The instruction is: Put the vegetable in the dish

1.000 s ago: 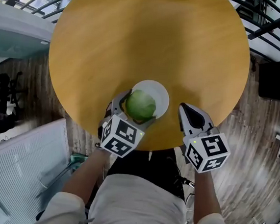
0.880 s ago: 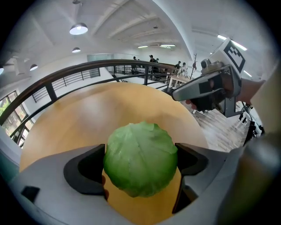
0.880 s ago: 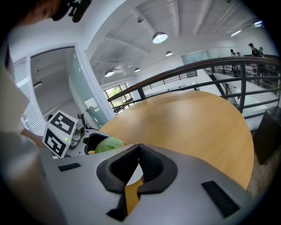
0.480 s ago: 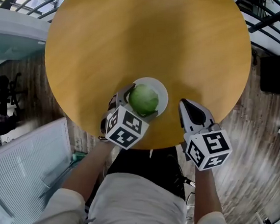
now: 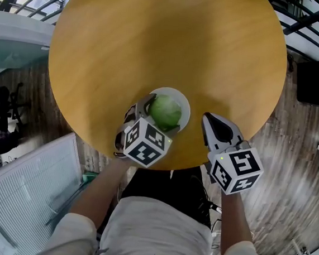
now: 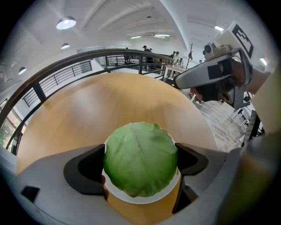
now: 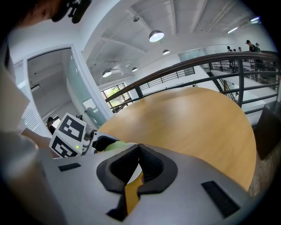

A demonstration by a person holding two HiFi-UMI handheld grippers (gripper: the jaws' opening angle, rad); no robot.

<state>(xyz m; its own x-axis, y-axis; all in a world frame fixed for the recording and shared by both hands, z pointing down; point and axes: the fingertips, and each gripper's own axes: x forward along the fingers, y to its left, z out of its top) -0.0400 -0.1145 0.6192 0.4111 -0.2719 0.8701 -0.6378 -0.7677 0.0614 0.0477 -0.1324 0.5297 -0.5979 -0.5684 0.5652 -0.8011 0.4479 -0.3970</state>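
Wooden table (image 5: 168, 41); left gripper (image 5: 159, 117) clasps round, pale-green cabbage (image 5: 165, 111) over white dish (image 5: 185, 106); right gripper (image 5: 209, 121) closed, empty.

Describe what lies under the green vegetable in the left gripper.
A white dish sits below the vegetable, on the wooden table. Only the dish's rim shows; its inside is covered by the vegetable, so whether they touch cannot be told.

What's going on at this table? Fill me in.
A person stands at a round wooden table with a gripper in each hand. The left gripper is clamped on a green cabbage, holding it right over a white dish near the table's front edge. Whether the cabbage already rests in the dish is unclear. The right gripper sits off to the side, shut and empty.
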